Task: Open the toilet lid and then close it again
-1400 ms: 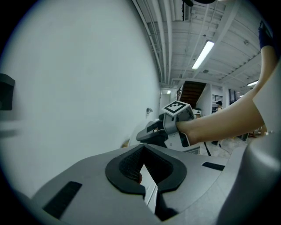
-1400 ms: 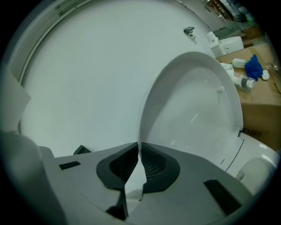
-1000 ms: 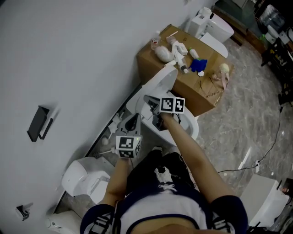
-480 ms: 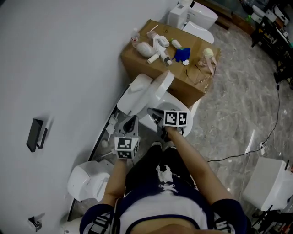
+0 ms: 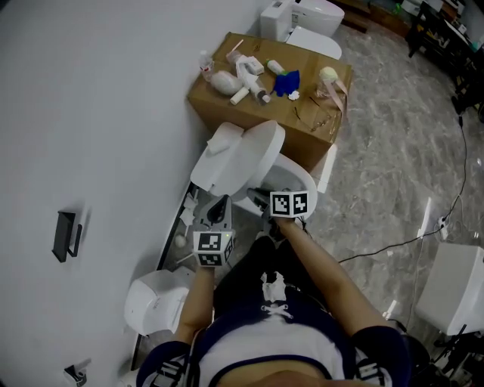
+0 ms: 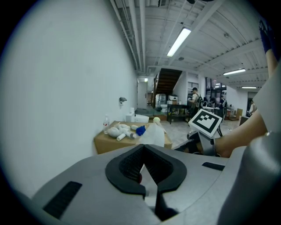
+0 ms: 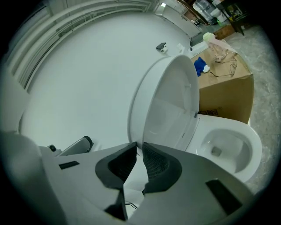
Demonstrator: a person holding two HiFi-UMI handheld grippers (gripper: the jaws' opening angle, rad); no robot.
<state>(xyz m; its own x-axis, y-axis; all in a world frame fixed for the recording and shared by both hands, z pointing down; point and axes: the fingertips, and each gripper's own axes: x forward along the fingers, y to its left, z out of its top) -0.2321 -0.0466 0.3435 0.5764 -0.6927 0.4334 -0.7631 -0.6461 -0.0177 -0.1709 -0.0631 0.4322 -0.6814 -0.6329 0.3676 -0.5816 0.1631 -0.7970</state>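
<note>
The white toilet lid [image 5: 246, 155] stands raised against the tank, and the bowl [image 5: 301, 181] is uncovered. In the right gripper view the lid [image 7: 169, 101] rises just beyond the jaws, with the bowl [image 7: 228, 145] to its right. My right gripper [image 5: 257, 198] hovers at the bowl's near rim, apart from the lid. Its jaws [image 7: 138, 147] are shut to a thin slit with nothing in it. My left gripper [image 5: 221, 205] hangs left of the toilet near the wall. It [image 6: 142, 149] is shut and holds nothing.
A cardboard box [image 5: 302, 113] with toys and bottles on top stands right behind the toilet. Another toilet [image 5: 306, 19] is beyond it. A white fixture [image 5: 155, 302] sits on the floor at lower left by the wall. A cable [image 5: 393, 242] crosses the marble floor.
Both grippers have drawn back from the toilet towards the person, the right one off the lid's side to the bowl's near rim. The lid has stayed upright.
</note>
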